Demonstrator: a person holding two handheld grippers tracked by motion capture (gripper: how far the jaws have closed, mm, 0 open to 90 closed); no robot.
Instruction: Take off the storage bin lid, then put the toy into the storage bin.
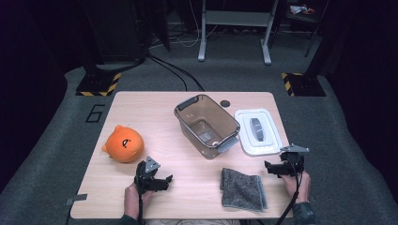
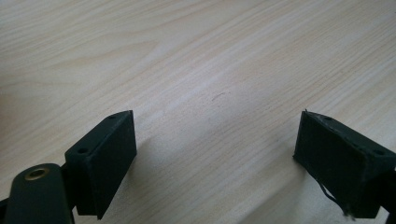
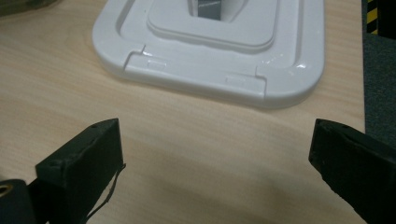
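Observation:
My left gripper (image 1: 163, 181) rests low over the front left of the wooden table (image 1: 155, 108), held in a person's hand. In the left gripper view its jaws (image 2: 215, 128) stand wide apart over bare wood with nothing between them. My right gripper (image 1: 271, 168) sits near the front right, just in front of a white lid (image 1: 258, 132). In the right gripper view its jaws (image 3: 215, 137) are open and empty, with the white lid (image 3: 210, 70) lying flat right ahead. A grey cloth (image 1: 243, 188) lies folded between the two grippers, closer to the right one.
A clear plastic bin (image 1: 206, 125) with grey handles stands in the table's middle, left of the lid. An orange plush toy (image 1: 123, 144) sits at the left, behind the left gripper. The table's right edge runs close beside the right gripper.

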